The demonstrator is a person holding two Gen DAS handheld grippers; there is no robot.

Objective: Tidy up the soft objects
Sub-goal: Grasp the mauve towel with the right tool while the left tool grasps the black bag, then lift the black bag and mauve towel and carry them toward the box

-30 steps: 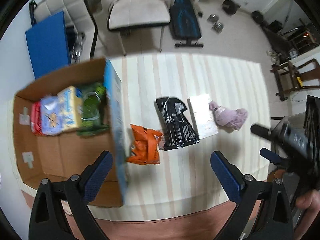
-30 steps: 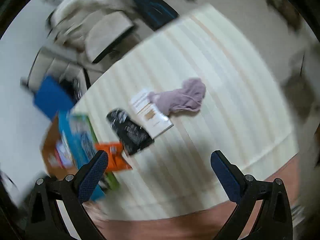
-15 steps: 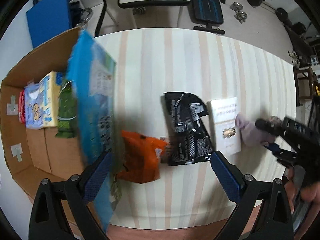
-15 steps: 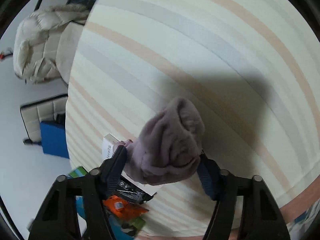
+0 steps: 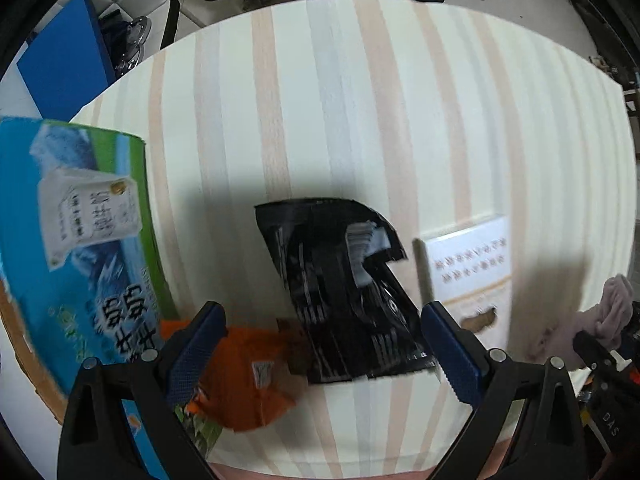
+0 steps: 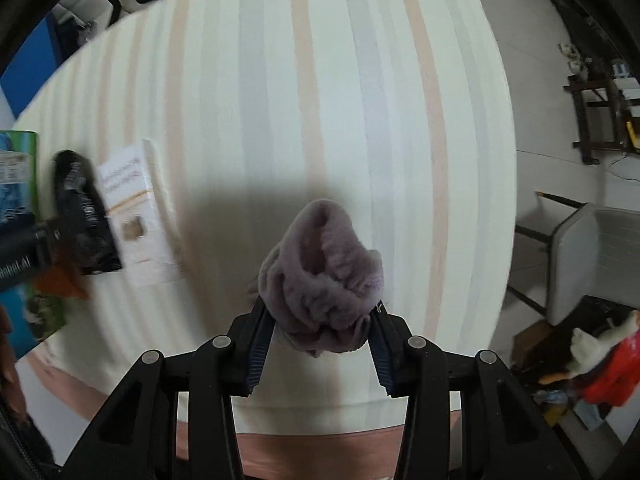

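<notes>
We are holding the mauve fuzzy sock bunched between the fingers of our right gripper, which are clenching on its lower folds, and the sock is now hanging above the striped worktop instead of lying on it as it was half a second ago; from the left wrist view the same sock is showing at the far right edge. Our left gripper has come down closer to the packets since a second ago, and its fingers are standing wide apart, gripping nothing, straddling the black packet and the orange packet, which are touching at their near corners. The white booklet is lying just beside the black packet, towards the sock. The blue-green milk carton box is rising at the left, touching the orange packet. Beyond the packets the worktop is running bare to its far edge, and its near edge is passing just under both grippers.
</notes>
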